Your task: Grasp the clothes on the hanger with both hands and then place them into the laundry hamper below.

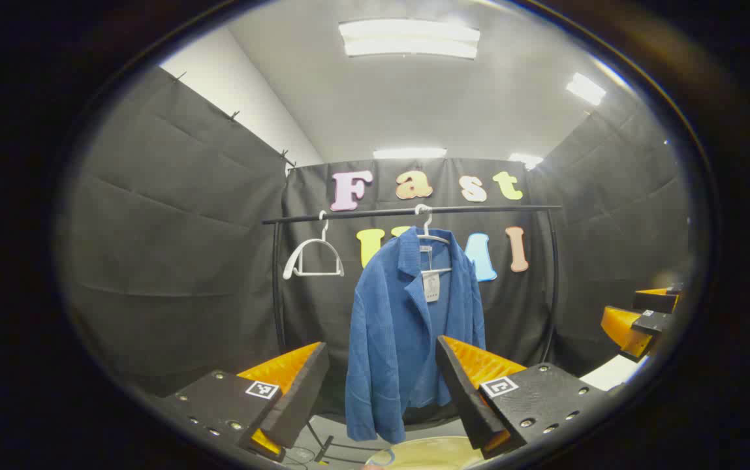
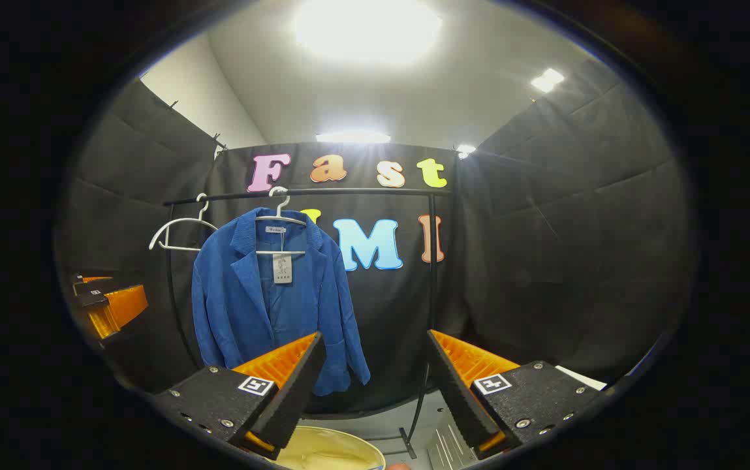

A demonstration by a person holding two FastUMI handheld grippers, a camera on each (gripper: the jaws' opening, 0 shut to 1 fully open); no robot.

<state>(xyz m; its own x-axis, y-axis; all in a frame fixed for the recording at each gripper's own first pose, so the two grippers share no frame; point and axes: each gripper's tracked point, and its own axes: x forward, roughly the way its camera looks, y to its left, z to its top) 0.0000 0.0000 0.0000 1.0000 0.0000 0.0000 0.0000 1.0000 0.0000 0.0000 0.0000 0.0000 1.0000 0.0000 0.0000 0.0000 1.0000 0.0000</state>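
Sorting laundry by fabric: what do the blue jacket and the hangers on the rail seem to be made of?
The blue jacket looks like a ribbed, matte woven cloth, maybe corduroy: fine vertical lines run down it, no sheen. The empty hanger and the jacket's hanger look like smooth white plastic or coated wire; too thin to settle.

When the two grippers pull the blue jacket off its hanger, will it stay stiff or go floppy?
Probably floppy: the blue jacket hangs in soft folds, sleeves drooping. Its ribbed cloth looks grippy rather than slippery. The white hanger holding it may swing on the rail when pulled.
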